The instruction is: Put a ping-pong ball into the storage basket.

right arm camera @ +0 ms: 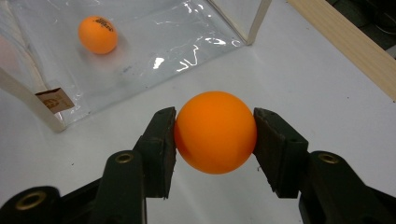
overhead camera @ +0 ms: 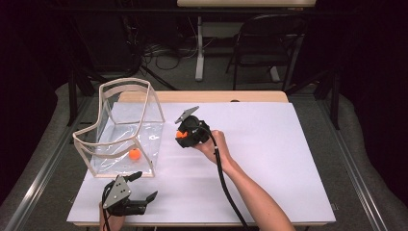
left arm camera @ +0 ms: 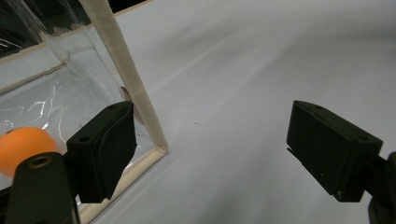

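Item: orange ball (right arm camera: 215, 132), clenched between our right gripper (right arm camera: 215, 140) fingers just right of the clear bag (overhead camera: 126, 126) holding another ball (overhead camera: 135, 154), left gripper (left arm camera: 212, 149) released near; risk: smooth ball squirts free, rolling off the counter (overhead camera: 269, 144).

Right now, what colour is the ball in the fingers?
Orange; the ball shows best in the right gripper view.

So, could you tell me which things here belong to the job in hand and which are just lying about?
In the job:
- orange ball clamped in the right gripper
- clear bag with cream trim
- second orange ball lying inside it
- left gripper, jaws open, beside the bag's edge

Just about:
- folding chair beyond the table
- cables on the floor
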Demonstrator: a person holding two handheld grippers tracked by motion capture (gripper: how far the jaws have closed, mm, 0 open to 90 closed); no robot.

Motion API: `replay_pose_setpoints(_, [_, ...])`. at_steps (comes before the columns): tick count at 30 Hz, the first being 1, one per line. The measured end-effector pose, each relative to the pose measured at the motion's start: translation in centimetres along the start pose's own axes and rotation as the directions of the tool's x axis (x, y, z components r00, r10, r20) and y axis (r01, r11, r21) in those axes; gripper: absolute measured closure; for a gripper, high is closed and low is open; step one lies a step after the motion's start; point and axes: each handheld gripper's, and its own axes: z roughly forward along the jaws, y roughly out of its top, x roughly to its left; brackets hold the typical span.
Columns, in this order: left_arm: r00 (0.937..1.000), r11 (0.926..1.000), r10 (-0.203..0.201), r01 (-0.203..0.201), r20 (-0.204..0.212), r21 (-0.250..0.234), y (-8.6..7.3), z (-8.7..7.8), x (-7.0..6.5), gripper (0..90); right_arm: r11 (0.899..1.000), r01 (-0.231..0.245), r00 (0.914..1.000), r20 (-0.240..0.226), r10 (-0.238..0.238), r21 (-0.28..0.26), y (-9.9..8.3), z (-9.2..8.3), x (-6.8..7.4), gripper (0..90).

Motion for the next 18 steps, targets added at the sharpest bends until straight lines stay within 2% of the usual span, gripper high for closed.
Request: replay_pose_setpoints(18, [1.0, 1.0, -0.006, 0.006, -0.002, -0.003, 0.0, 0.0, 0.0, 16.1, 1.0, 0.026, 0.9997, -0.006, -0.026, -0.011, 1.1, -1.2, 0.4, 50.5])
